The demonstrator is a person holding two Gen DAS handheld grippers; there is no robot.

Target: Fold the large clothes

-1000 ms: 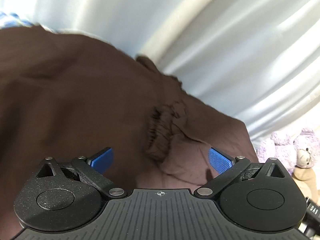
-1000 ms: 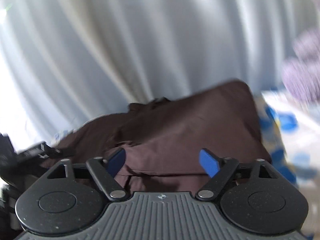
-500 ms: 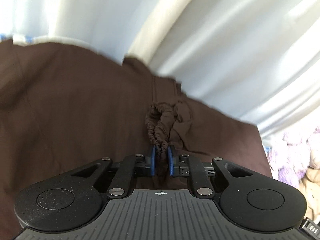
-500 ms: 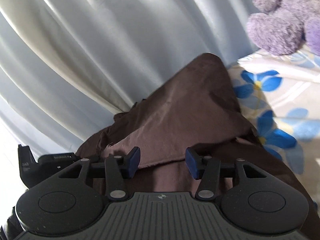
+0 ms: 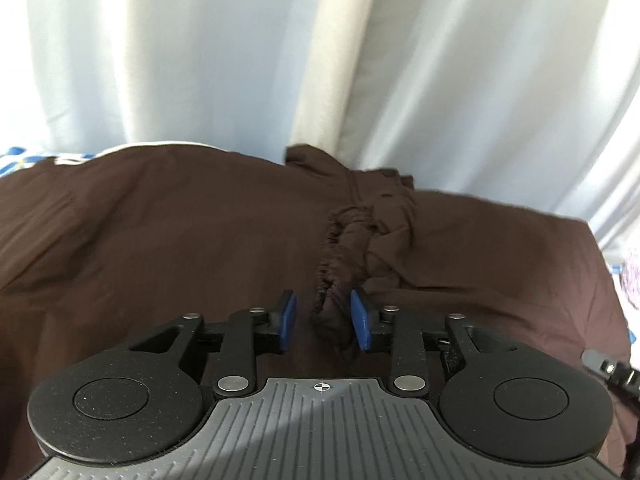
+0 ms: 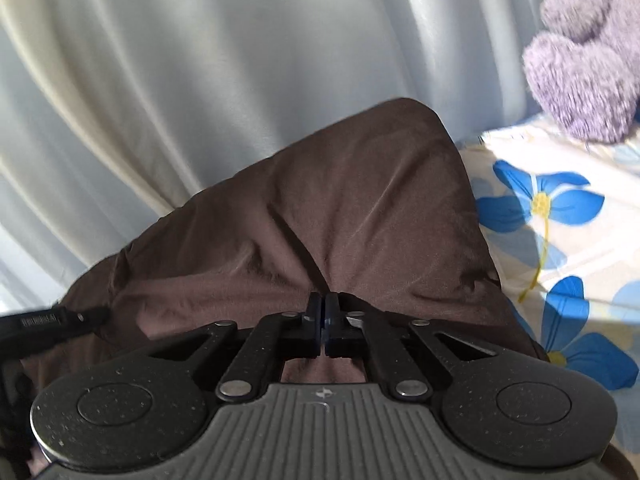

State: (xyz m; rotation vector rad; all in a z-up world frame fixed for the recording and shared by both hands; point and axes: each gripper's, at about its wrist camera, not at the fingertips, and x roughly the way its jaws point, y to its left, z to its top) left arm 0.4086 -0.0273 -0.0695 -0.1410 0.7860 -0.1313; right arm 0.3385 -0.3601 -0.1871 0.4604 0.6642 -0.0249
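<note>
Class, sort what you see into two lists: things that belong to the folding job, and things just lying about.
Job: brown garment, its gathered waistband, left hand-held gripper, right hand-held gripper.

Lying about: purple plush toy, curtain, flowered sheet.

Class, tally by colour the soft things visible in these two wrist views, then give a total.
Brown: 1, the brown garment
Purple: 1, the purple plush toy
White with blue flowers: 1, the floral bedsheet
Pale white: 1, the curtain
Total: 4
</note>
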